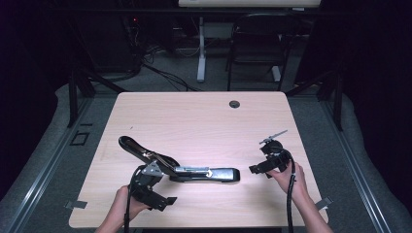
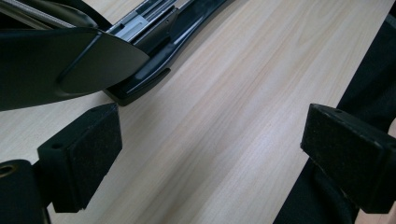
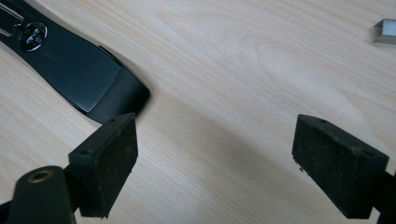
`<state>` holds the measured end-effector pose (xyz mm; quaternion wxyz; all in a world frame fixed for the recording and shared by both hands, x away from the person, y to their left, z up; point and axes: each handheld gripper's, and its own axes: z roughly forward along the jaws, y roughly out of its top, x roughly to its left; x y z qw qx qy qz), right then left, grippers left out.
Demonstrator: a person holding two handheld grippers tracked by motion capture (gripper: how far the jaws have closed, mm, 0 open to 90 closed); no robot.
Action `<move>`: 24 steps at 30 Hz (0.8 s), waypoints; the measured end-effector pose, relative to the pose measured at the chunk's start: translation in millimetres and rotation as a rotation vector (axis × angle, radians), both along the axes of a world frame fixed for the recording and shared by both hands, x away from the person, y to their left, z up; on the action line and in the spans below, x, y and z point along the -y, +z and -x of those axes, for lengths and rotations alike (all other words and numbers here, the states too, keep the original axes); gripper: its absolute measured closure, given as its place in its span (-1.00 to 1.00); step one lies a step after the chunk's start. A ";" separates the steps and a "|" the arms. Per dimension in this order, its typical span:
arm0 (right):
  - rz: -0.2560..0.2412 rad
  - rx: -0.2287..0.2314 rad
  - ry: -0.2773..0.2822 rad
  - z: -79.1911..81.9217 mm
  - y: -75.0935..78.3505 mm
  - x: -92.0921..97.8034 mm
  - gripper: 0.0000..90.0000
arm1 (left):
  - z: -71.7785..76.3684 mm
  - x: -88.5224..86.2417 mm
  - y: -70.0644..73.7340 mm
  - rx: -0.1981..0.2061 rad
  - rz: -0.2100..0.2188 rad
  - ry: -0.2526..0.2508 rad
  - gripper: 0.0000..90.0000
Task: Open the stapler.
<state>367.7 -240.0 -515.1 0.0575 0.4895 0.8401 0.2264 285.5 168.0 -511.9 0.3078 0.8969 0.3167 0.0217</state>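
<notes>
From above, an opened black stapler (image 1: 194, 171) lies near the table's (image 1: 204, 121) front edge, between the left gripper (image 1: 163, 200) and right gripper (image 1: 257, 169). The left gripper view shows jaws spread wide, empty, beside the stapler (image 2: 140, 56). The right gripper view shows wide, empty jaws by its end (image 3: 79, 65).

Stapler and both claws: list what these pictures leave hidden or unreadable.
- Stapler, high view: the left claw covers its hinge; whether staples are loaded is too small to tell.
- Stapler's raised top, left claw view: cut off by the upper and left edges.
- Stapler base, right claw view: cut off at the upper left; its round emblem is unreadable.
- Small metal piece, right claw view: clipped by the right edge.
- Right claw, high view: opening too small to judge.
</notes>
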 end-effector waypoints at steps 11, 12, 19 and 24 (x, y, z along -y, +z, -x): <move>0.017 -0.022 -0.033 -15.7 2.9 13.1 -0.65 | 0.8 2.5 -2.8 -0.012 -0.009 -0.006 -0.88; 0.020 -0.024 -0.037 -17.3 3.1 14.8 -0.65 | 0.8 2.3 -2.9 -0.011 -0.011 -0.007 -0.89; 0.010 -0.030 -0.061 -21.4 1.0 21.3 -0.66 | -0.2 3.1 -2.7 -0.016 0.001 -0.009 -0.89; 0.021 -0.046 -0.068 -22.5 1.9 26.2 -0.65 | 1.2 4.7 -3.3 -0.020 -0.009 -0.021 -0.89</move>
